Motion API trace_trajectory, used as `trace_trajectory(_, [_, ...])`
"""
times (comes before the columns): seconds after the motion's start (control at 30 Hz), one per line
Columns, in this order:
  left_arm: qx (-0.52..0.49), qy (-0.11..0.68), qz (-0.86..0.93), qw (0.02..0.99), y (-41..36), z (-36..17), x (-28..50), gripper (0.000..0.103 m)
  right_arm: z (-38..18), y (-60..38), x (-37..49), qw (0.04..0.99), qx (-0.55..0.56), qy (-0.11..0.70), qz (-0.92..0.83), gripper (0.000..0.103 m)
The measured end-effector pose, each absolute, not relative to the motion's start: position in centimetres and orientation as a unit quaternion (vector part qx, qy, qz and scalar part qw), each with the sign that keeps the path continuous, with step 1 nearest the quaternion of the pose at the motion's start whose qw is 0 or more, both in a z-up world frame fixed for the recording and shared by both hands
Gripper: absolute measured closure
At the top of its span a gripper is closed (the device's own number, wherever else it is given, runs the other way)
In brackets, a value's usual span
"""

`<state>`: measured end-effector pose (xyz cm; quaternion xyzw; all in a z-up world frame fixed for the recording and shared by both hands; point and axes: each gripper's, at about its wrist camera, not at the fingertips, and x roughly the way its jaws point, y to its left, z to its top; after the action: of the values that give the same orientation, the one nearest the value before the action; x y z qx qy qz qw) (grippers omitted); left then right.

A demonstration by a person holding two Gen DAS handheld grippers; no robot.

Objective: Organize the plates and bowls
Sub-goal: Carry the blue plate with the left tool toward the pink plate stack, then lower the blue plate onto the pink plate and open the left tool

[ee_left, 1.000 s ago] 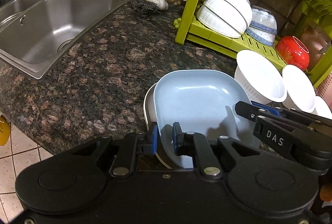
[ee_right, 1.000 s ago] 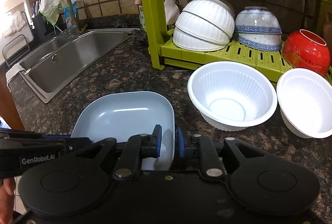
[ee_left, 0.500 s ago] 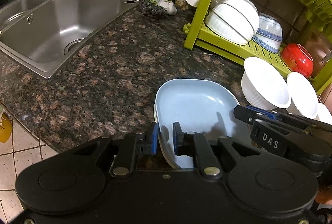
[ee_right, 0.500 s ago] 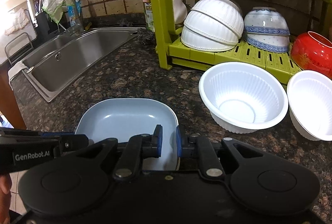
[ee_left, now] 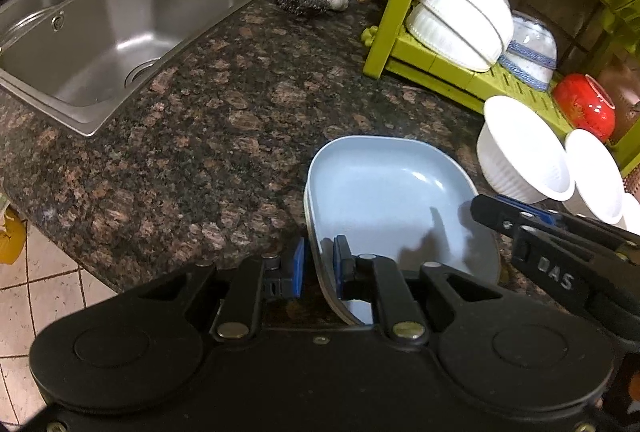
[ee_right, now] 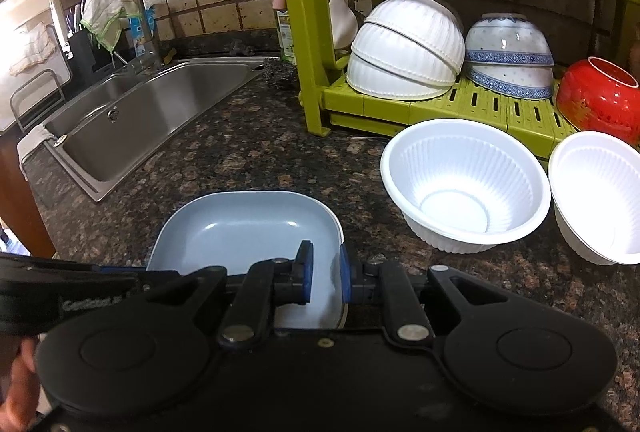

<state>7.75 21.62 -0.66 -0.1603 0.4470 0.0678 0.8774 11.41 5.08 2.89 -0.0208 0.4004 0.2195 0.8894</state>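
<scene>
A dark speckled granite table (ee_left: 224,120) beside a steel sink (ee_left: 120,32). A square pale-blue plate (ee_right: 248,228) lies flat on another plate. The left claw (ee_left: 318,260) and right claw (ee_right: 323,278) straddle opposite rims, apparently loosened. Best withdraw both level, without nudging the stack.

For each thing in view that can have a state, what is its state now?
blue plate: on the counter, stacked on another plate
left gripper: open around the plate's rim
right gripper: open around the rim
ribbed white bowl: upright, empty
white bowls on rack: upside down, stacked
sink: empty
</scene>
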Motion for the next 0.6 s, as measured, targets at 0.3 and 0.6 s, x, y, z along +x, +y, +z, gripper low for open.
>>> trace_trajectory(0.3, [-0.163,0.453,0.075,0.873,21.7,-1.0,7.8,0.082,3.6,4.0,10.5,0.892,-0.013,0.391,0.225,0.087])
trace_trajectory(0.6, [-0.126,0.417,0.089,0.896,19.8,0.8,6.8,0.081,4.3,2.5,9.6,0.894,0.0,0.386,0.227,0.087])
